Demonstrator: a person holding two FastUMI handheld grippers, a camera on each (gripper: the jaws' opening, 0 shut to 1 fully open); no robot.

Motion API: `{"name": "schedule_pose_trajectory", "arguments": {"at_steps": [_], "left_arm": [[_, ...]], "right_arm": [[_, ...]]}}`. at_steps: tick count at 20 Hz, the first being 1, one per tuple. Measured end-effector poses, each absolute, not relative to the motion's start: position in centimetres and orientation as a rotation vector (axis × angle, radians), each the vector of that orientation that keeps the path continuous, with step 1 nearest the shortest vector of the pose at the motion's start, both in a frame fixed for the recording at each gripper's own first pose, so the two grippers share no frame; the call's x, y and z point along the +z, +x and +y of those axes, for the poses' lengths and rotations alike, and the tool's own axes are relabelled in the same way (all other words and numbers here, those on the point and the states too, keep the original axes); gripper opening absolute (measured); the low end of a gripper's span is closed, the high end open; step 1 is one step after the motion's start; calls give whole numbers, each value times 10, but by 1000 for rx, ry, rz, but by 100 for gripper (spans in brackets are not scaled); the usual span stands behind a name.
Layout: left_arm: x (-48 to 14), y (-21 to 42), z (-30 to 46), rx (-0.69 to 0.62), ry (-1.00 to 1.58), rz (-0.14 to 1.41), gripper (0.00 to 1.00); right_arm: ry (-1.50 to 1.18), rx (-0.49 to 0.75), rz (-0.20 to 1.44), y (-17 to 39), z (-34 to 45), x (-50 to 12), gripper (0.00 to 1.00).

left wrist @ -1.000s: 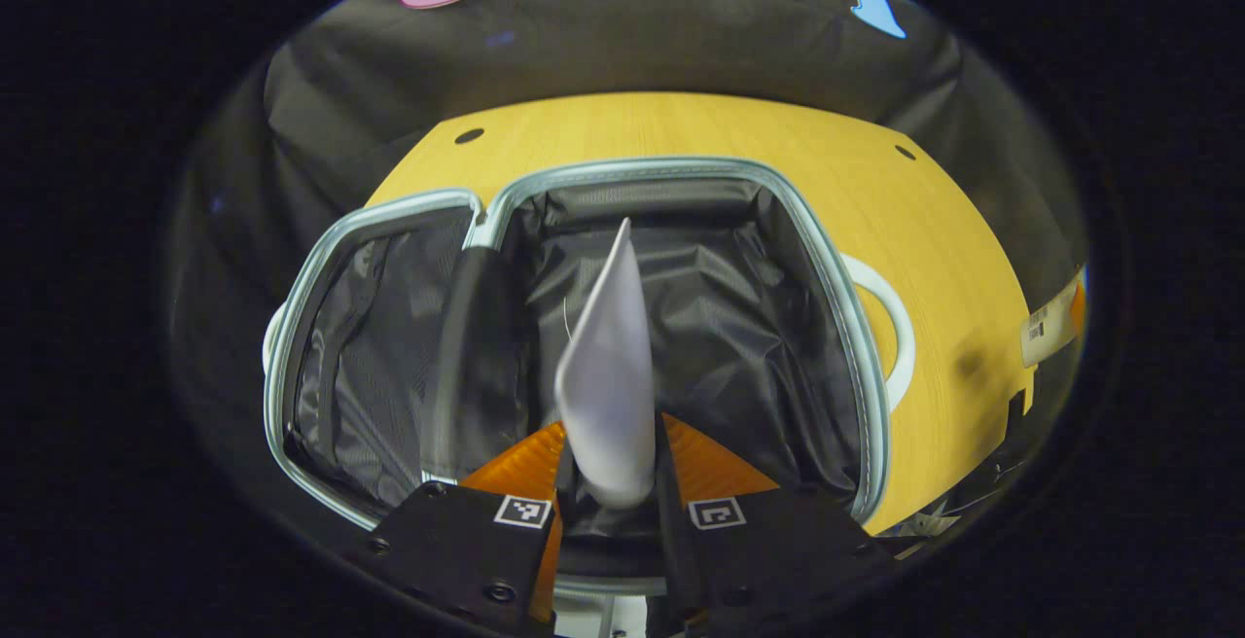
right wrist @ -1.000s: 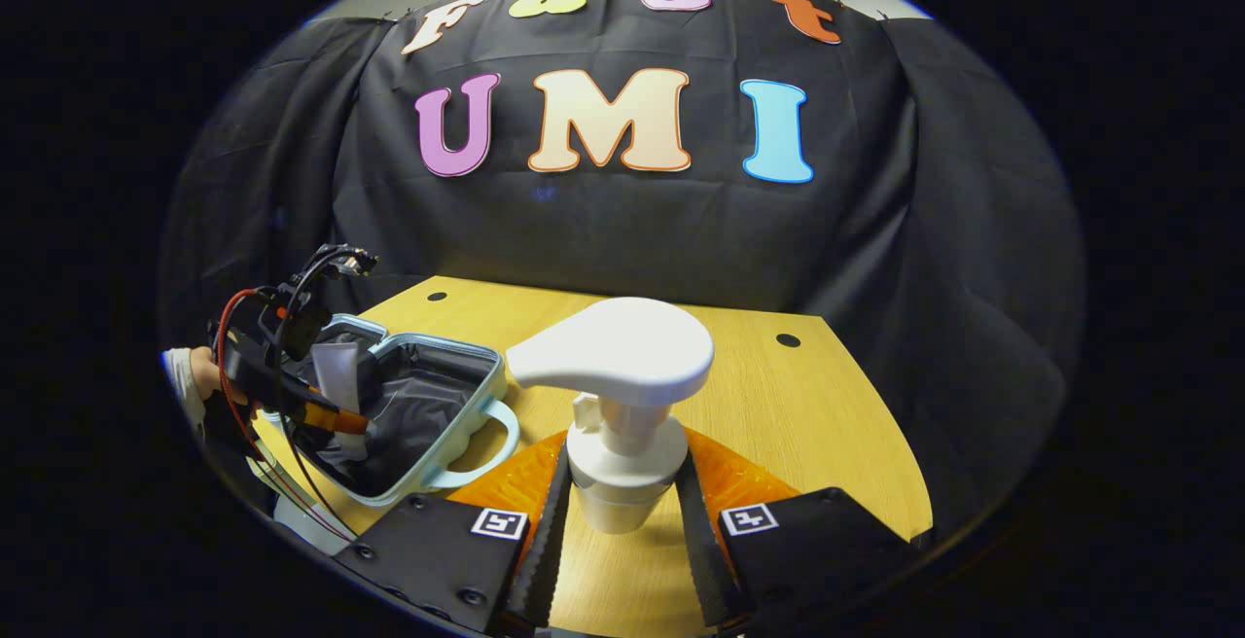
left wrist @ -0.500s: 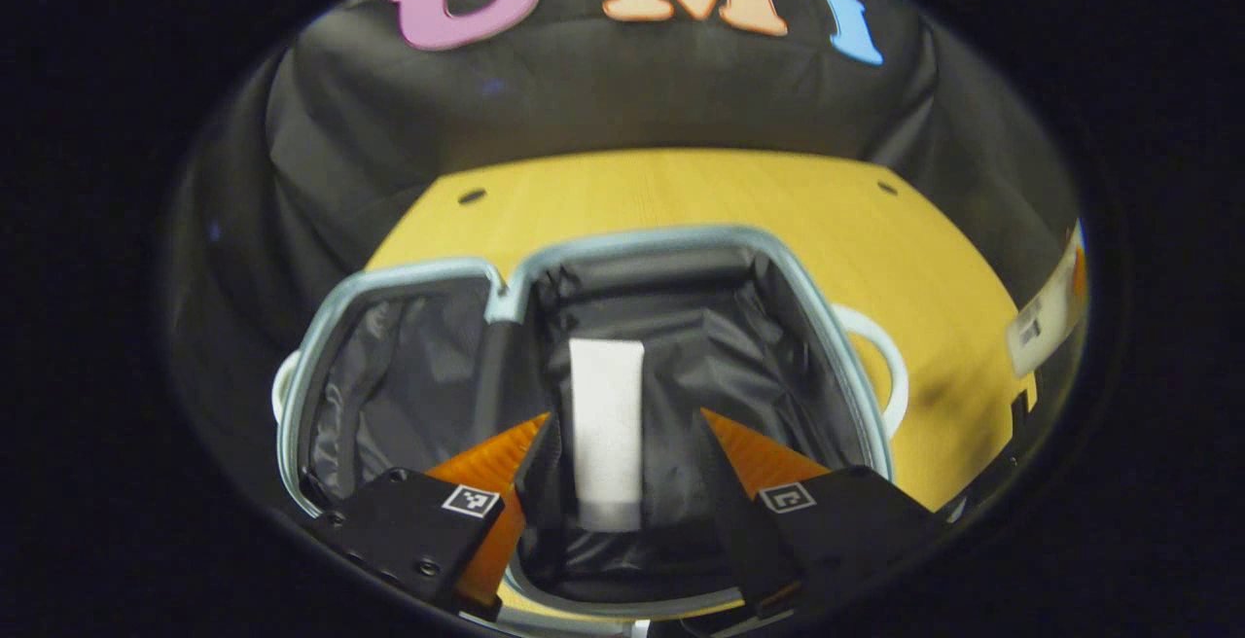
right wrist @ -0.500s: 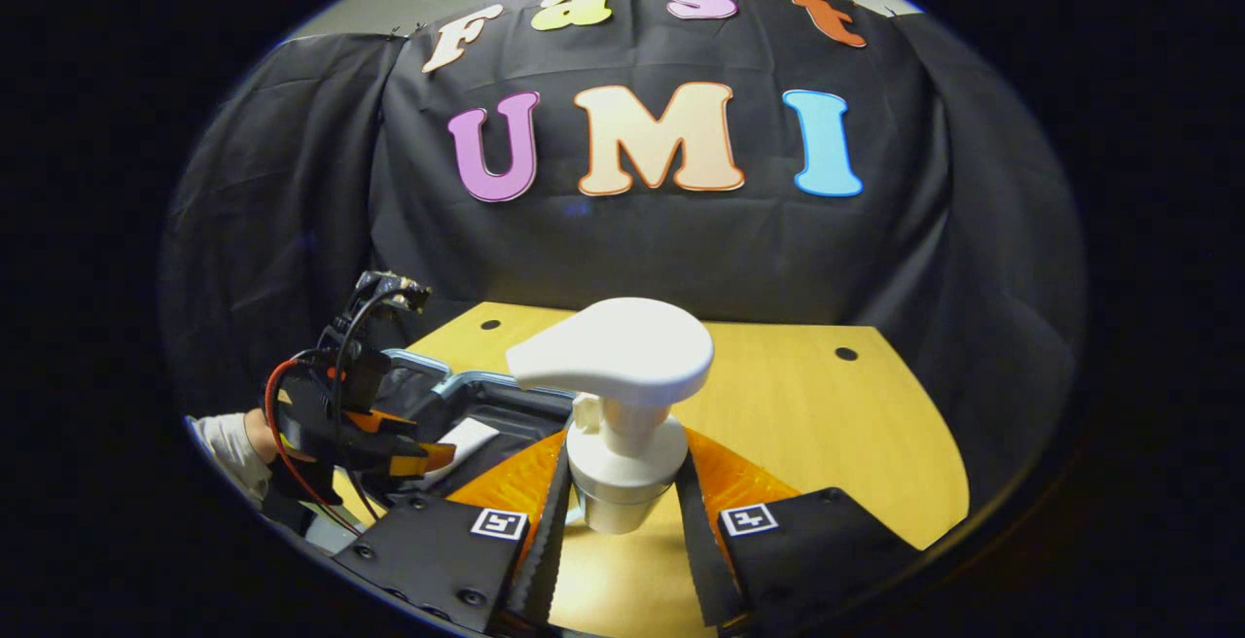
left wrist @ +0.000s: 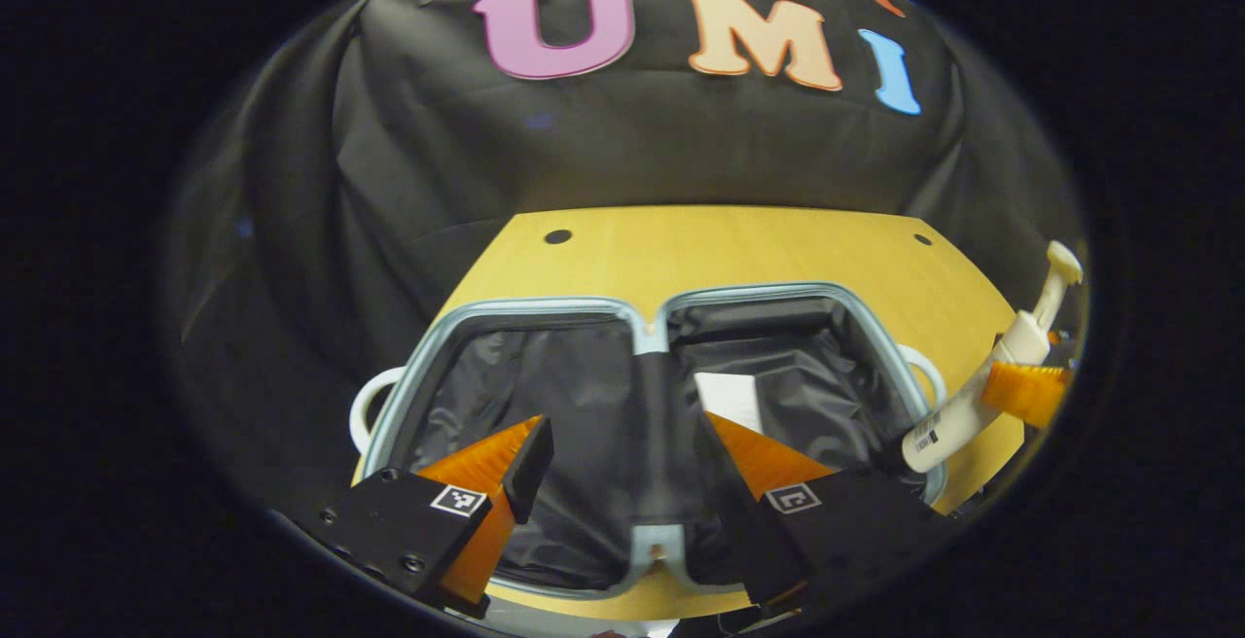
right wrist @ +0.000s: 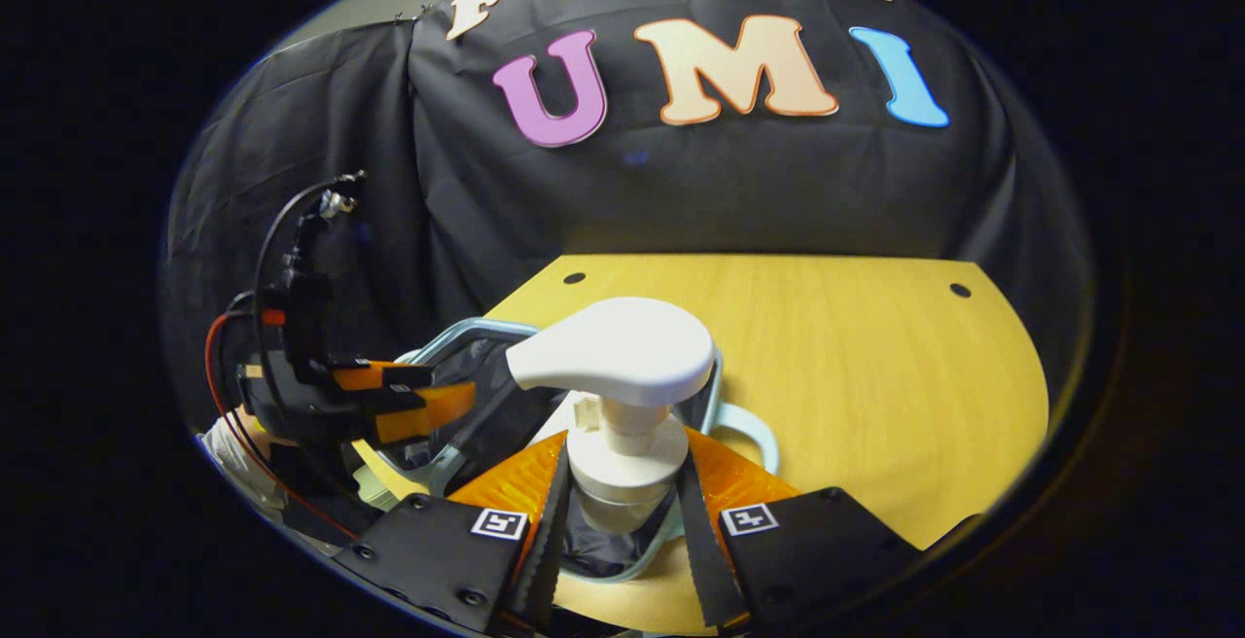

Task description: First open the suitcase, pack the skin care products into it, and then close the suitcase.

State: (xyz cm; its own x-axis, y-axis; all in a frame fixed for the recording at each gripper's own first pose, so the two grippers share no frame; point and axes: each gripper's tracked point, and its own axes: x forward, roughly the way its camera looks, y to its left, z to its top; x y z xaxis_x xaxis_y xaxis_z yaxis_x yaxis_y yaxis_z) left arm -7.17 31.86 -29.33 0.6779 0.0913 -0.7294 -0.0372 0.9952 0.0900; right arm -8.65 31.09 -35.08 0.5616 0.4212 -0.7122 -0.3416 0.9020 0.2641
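The suitcase (left wrist: pixel 790 290) has a pale blue rim, whitish handles and a crinkled black lining. Inside it, right of its centre divider, lies a white tube (left wrist: pixel 728 399). Above the suitcase's right edge is a white pump bottle (right wrist: pixel 613 395). The table (left wrist: pixel 720 244) beneath the suitcase is yellow wood grain.

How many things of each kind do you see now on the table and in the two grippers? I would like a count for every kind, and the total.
Suitcases: 1, the open suitcase
White tubes: 1, the tube lying in the suitcase
Pump bottles: 1, the pump bottle held by the right gripper
Grippers: 2, with the left gripper open
Total: 5
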Motion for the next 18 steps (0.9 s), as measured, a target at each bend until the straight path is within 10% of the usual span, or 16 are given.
{"name": "schedule_pose_trajectory", "arguments": {"at_steps": [15,18], "left_arm": [[-283,-116,483,361,0,850,88],[-286,-114,511,390,-39,860,88]], "right_arm": [[126,345,1080,-83,338,-423,55],[136,335,1049,-73,337,-416,68]]}}
